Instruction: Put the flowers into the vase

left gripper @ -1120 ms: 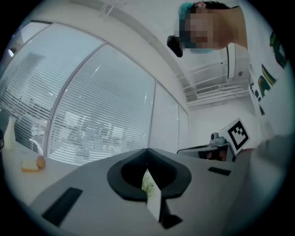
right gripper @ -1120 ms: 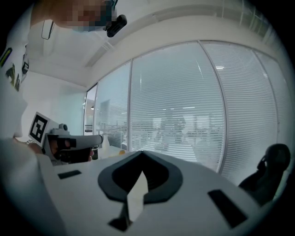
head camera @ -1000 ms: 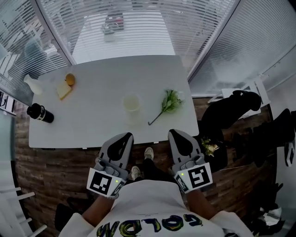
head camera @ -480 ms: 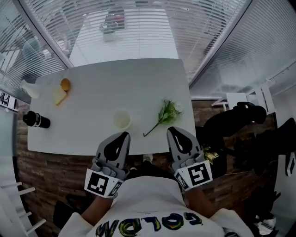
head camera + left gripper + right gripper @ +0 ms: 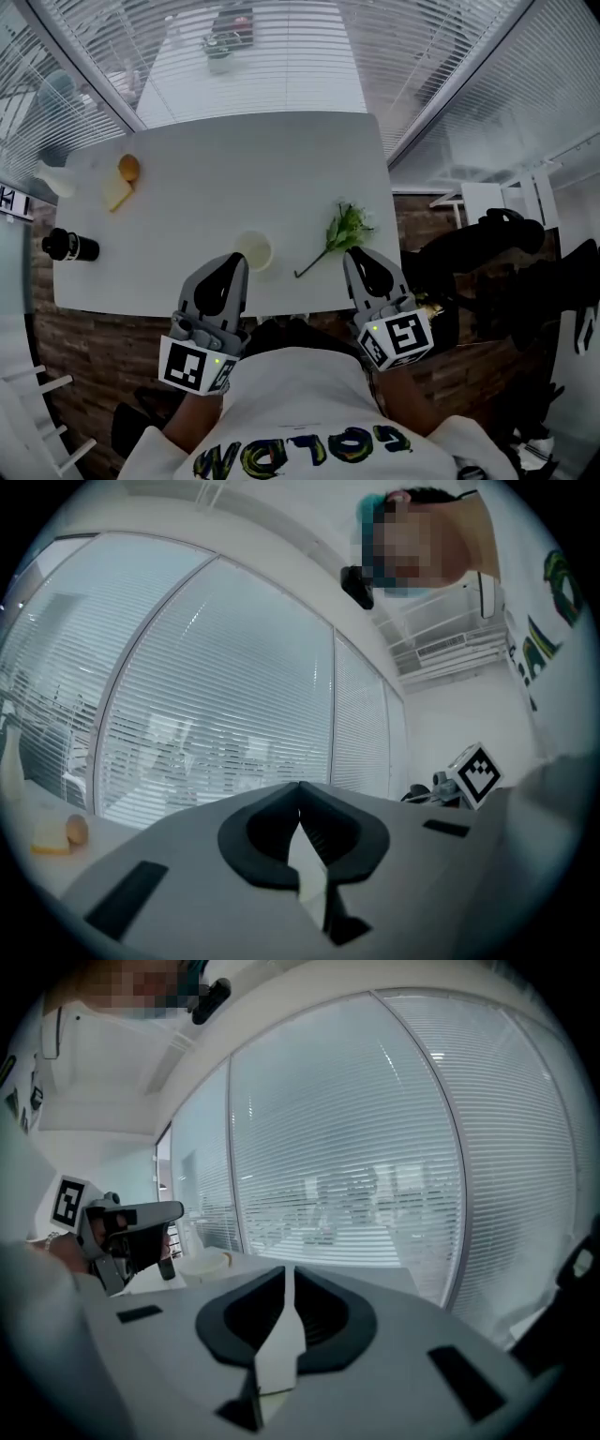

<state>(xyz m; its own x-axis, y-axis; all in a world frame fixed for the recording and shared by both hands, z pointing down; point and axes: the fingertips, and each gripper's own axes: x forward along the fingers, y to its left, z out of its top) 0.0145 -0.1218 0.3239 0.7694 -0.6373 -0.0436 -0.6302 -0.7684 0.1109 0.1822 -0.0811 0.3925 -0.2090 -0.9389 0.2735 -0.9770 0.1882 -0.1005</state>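
The flower sprig lay flat on the white table near its front right corner, its green head with small pale blooms toward the window side and its thin dark stem running back toward the near edge. The vase, a pale round open-topped vessel, stood upright just left of the stem's end, apart from it. The right gripper hovered at the near edge just beside the stem, its jaws opening, with only a narrow slit between them and nothing in that slit. The left gripper was clenched tight on nothing, its tip close to the vase's near side. The step in hand looked like the reach for the sprig, with nothing of the task done yet. To do it well, the right jaws would likely need to spread wider before going down, then cross the stem around its lower-middle part, clear of the leaves, leaving the cut end free to lead into the vase. The stem lay thin and flat on the tabletop, so a low, level pinch seemed safer than a stab from above, which could roll it off the edge. The left gripper could probably steady the vase, which might tip as the stem went in
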